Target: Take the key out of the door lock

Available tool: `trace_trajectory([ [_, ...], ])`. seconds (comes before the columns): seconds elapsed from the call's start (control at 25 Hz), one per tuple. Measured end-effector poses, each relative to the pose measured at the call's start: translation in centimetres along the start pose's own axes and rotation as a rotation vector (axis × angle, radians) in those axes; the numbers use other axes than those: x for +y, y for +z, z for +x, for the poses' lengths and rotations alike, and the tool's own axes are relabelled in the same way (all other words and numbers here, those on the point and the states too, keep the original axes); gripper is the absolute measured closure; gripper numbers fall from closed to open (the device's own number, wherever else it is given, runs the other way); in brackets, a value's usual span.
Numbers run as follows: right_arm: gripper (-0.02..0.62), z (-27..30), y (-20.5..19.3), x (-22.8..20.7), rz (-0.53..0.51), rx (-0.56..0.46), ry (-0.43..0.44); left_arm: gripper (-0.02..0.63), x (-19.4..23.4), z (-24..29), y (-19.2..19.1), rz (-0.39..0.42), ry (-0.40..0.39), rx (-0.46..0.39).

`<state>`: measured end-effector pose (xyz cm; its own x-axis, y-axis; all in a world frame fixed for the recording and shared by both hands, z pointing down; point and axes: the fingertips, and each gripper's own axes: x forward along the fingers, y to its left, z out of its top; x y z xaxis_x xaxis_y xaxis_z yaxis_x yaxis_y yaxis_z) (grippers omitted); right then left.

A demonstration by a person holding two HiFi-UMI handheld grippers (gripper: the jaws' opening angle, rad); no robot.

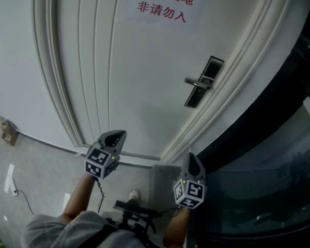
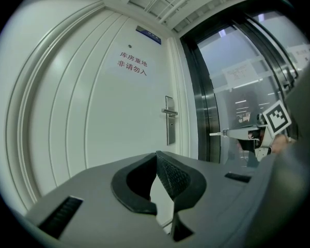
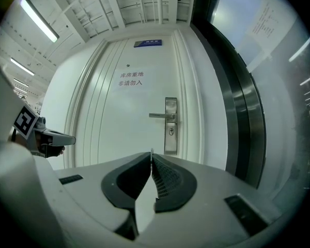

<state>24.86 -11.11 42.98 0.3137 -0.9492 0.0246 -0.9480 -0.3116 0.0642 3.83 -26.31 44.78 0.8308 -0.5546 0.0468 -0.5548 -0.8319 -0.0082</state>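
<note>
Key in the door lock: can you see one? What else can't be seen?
- Key: right gripper view, the keyhole is too small to tell if a key sits in it.
- Lock plate: head view, dark and slanted, keyhole lost.
- Blue sign above the door: right gripper view, print too small.

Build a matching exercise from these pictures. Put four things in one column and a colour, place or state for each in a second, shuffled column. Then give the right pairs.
Things
1. lever handle
2. large lettering
3. small sign high up
4. right gripper

Descriptions
A. blue
B. shut, nothing between its jaws
C. red
D. silver metal, at the right side of the door

Pairs: 1-D, 2-C, 3-A, 4-B
</note>
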Motion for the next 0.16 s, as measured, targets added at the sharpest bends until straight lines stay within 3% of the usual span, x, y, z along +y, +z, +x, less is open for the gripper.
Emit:
trace_trajectory([
  [0.16, 0.575, -0.02, -0.14, 0.28, -0.007, 0.004, 0.003, 0.613, 0.07, -0.08, -0.08, 0.0, -0.001, 0.002],
])
